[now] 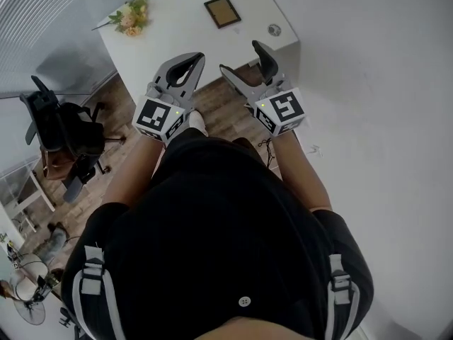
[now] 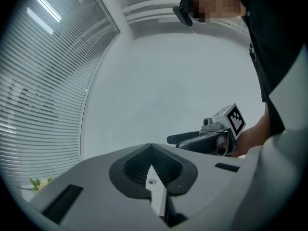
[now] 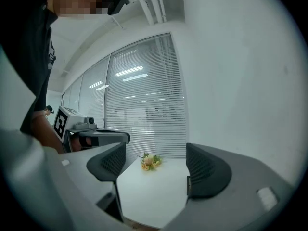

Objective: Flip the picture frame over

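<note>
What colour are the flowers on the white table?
The small bunch of flowers is yellow and peach with green leaves, clearest in the right gripper view.

table point(image 1: 177, 44): white, on wood floor point(image 1: 216, 112) | frame point(image 1: 222, 11): lies flat, far middle, dark rim, brown inside | flowers point(image 1: 129, 18): left edge, yellow-orange, green leaves | disc point(image 1: 274, 30): small, round, grey, right corner, near frame, not touching

table point(image 1: 170, 30): smooth matt white | floor point(image 1: 219, 112): wood planks | picture frame point(image 1: 222, 11): brown wood look | left claw point(image 2: 151, 148): matt grey plastic
</note>
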